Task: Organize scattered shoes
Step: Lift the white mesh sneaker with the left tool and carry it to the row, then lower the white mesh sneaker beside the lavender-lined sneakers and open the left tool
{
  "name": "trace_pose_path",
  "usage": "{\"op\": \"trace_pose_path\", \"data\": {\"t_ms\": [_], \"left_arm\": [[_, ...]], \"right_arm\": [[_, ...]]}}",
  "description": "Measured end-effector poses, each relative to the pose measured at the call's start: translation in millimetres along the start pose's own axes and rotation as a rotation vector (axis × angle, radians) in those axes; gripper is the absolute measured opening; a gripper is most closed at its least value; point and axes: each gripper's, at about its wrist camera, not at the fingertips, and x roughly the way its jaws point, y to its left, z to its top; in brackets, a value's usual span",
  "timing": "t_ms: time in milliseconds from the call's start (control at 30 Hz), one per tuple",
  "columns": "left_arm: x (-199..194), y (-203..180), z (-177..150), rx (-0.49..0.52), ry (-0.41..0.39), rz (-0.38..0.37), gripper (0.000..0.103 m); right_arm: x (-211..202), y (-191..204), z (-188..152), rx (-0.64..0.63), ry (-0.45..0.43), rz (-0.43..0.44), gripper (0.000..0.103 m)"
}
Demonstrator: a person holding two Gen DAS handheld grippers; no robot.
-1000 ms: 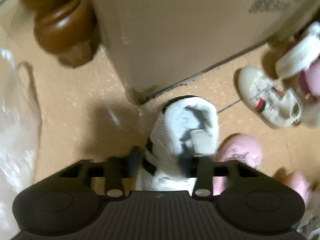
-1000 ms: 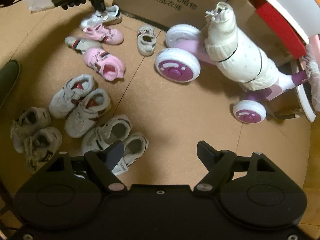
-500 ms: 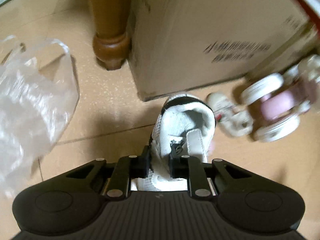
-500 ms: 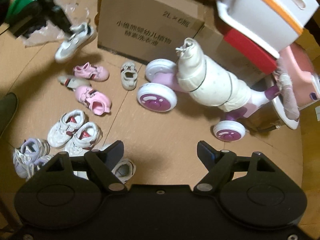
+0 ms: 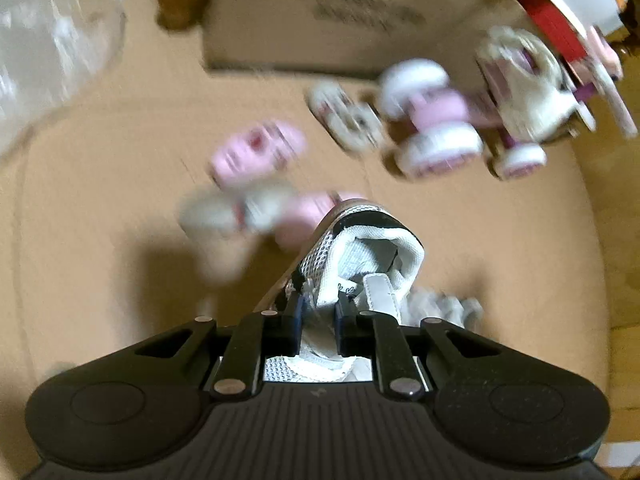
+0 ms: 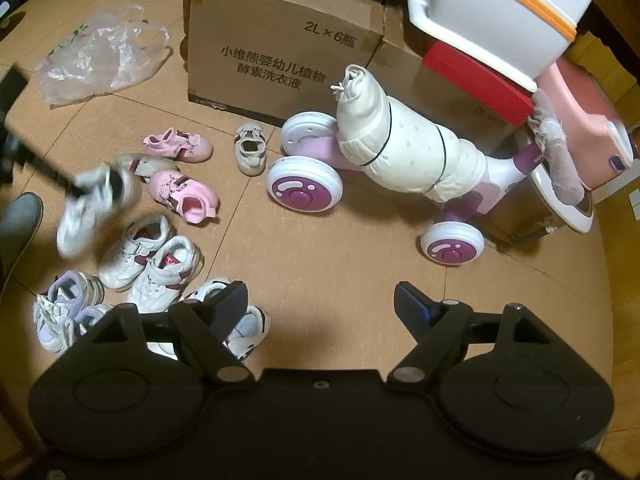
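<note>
Warm, dim indoor light; left wrist view heavily motion-blurred, right wrist view sharper, both fisheye-curved at edges.

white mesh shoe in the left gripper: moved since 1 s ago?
Yes. In the right wrist view the white mesh shoe went from beside the cardboard box down-left to above the paired sneakers, clamped in the left gripper.

I've got a cardboard box [image 6: 280, 46] with printed lettering at the back, a crumpled clear plastic bag [image 6: 100, 58] on the tan floor [image 6: 340, 264] to its left. Right of the box stands a pink ride-on toy [image 6: 400, 168] with white-and-purple wheels, its middle wrapped in white cloth; a white bin with an orange rim [image 6: 504, 12] sits behind it.
</note>
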Motion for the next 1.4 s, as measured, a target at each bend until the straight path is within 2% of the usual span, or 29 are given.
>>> {"op": "trace_pose_path", "data": {"t_ms": [333, 533, 833, 1033, 1233, 1300, 1333, 1400], "left_arm": [[43.0, -59.5, -120.2, -0.074, 0.136, -0.12, 0.015], [72.7, -67.0, -159.4, -0.079, 0.211, -0.083, 0.015], [97.4, -50.0, -186.3, -0.169, 0.268, -0.037, 0.015], [110.8, -47.7, -187.5, -0.178, 0.269, -0.012, 0.015], [131.6, -59.8, -188.4, -0.101, 0.31, 0.042, 0.015], [138.1, -61.1, -187.9, -0.089, 0.341, 0.035, 0.019], [140.8, -63.7, -186.5, -0.07, 0.35, 0.032, 0.025], [141.6, -65.2, -183.8, -0.058, 0.356, 0.037, 0.03]], "right_arm": [[-7.1, -1.7, -4.9, 0.003, -0.019, 0.012, 0.081], [1.5, 4.2, -12.8, -0.016, 0.013, 0.033, 0.081], [24.1, 18.5, -20.1, -0.066, 0.092, 0.055, 0.081], [39.0, 27.9, -22.7, -0.093, 0.141, 0.069, 0.081], [53.9, 37.3, -25.3, -0.12, 0.19, 0.084, 0.081], [57.4, 39.7, -24.7, -0.128, 0.2, 0.086, 0.081], [58.4, 40.5, -23.8, -0.132, 0.202, 0.086, 0.081], [60.0, 42.1, -21.8, -0.137, 0.204, 0.087, 0.081]]}}
